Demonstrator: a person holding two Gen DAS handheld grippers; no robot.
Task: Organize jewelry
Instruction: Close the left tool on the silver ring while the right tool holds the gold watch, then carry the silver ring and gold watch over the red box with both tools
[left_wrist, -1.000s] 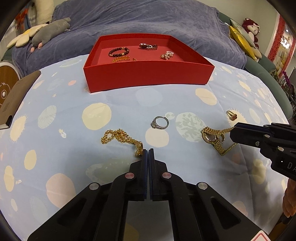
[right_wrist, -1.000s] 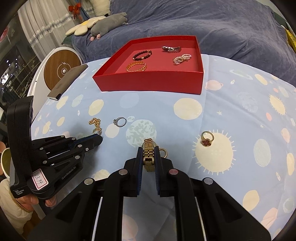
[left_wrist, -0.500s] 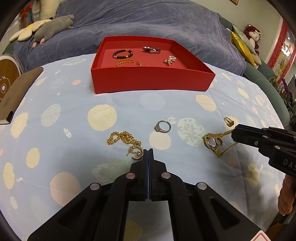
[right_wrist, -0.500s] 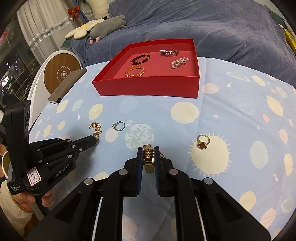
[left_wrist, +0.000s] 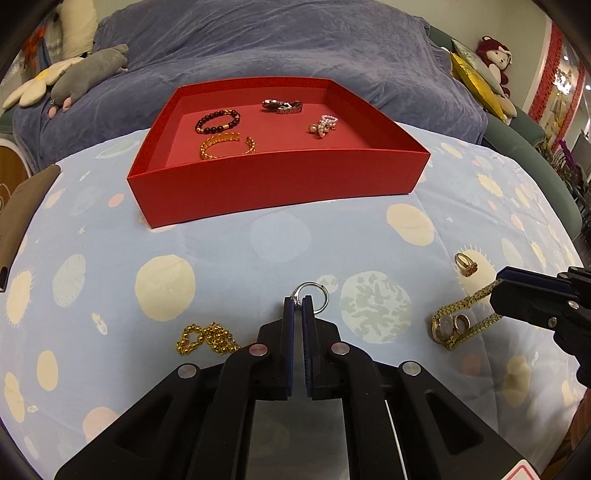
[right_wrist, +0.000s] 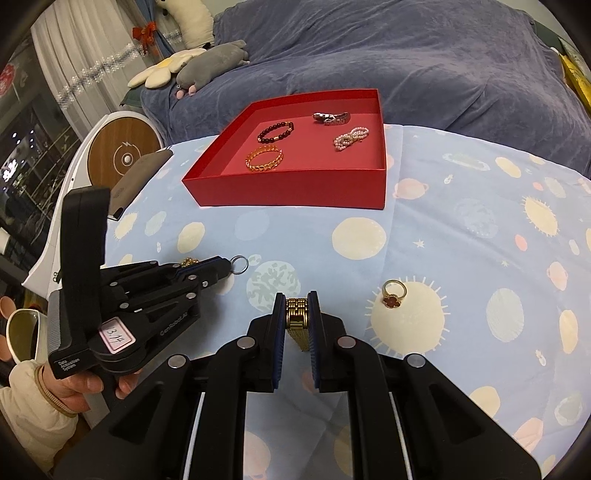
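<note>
My left gripper (left_wrist: 297, 301) is shut on a silver ring (left_wrist: 314, 294), pinching its near edge; the ring also shows at the left fingertips in the right wrist view (right_wrist: 239, 264). My right gripper (right_wrist: 297, 296) is shut on the band of a gold watch (right_wrist: 297, 319); its face (left_wrist: 448, 325) hangs from the right gripper (left_wrist: 498, 286) just over the cloth. A gold bead chain (left_wrist: 207, 338) lies left of my left fingers. A gold ring with a red stone (right_wrist: 393, 294) lies to the right. The red tray (left_wrist: 280, 184) stands beyond.
The tray holds a dark bead bracelet (left_wrist: 218, 120), a gold bangle (left_wrist: 227, 144), a pearl piece (left_wrist: 323, 125) and a dark watch (left_wrist: 282, 106). A brown notebook (right_wrist: 138, 175) lies at the table's left edge. A blue-covered sofa (left_wrist: 277, 44) is behind.
My left gripper has moved right from the gold chain and closed on the silver ring. My right gripper still holds the gold watch and has lifted it slightly.
</note>
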